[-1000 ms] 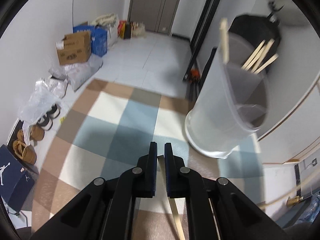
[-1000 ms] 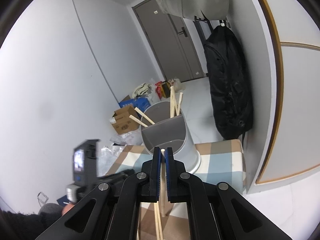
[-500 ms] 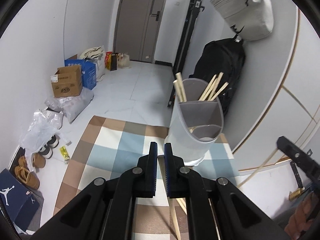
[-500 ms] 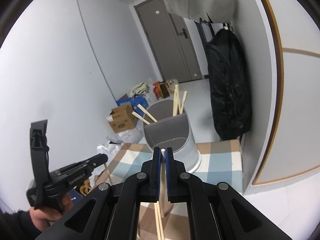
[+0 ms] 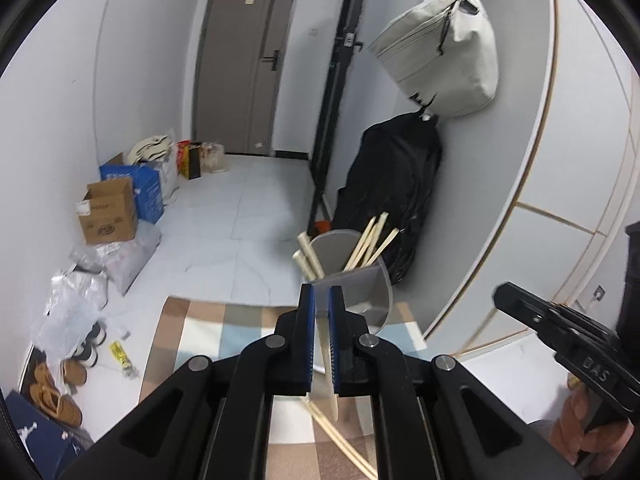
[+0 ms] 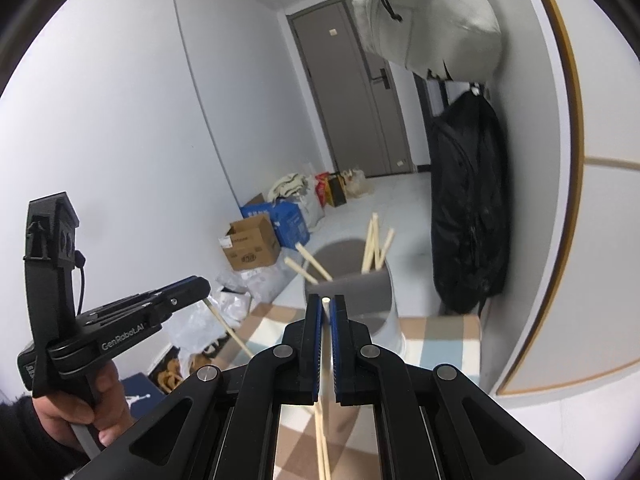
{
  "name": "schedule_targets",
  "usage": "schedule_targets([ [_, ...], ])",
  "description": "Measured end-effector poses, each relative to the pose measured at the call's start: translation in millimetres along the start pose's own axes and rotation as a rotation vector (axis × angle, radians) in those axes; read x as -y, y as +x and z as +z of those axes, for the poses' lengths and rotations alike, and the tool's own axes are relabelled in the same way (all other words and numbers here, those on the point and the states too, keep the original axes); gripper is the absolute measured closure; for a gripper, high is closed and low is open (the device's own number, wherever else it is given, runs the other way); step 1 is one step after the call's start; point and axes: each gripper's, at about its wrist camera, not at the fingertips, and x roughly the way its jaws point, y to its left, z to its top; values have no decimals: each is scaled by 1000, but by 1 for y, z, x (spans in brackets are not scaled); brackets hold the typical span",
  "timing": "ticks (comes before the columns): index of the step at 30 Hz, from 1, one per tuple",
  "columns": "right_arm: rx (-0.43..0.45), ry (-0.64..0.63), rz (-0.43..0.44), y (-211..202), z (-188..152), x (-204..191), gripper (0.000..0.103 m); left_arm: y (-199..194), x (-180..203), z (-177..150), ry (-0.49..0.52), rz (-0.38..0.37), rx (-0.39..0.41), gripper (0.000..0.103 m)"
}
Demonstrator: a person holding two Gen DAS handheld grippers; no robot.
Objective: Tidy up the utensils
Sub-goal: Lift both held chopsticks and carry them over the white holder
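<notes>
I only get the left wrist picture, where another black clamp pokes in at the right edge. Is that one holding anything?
Observer: Yes. In the right wrist view the right gripper is shut on a chopstick, and the tip shows between the fingertips.
Operator: How does my clamp look from over there?
Observer: The left gripper shows side-on, with its own chopstick slanting down below the jaws.
Operator: What carries it?
Observer: A hand in a dark sleeve grips its handle.
</notes>
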Motion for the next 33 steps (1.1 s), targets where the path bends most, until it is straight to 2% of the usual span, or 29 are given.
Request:
schedule_targets([
  [10, 45, -29, 22, 10, 63, -5, 99, -8, 8, 49, 14, -39, 17, 101],
  [16, 64, -58, 17, 24, 108, -4, 99, -5, 7, 91, 2, -108, 39, 101],
  [24, 79, -87, 1, 51, 148, 2, 99, 16, 13, 129, 63, -83, 68, 101],
  [29, 71, -106, -2, 72, 159, 8, 99, 37, 15, 139, 116, -58, 51, 101],
  [33, 49, -106, 0, 87, 157, 13, 99, 55, 8, 136, 116, -51, 26, 101],
])
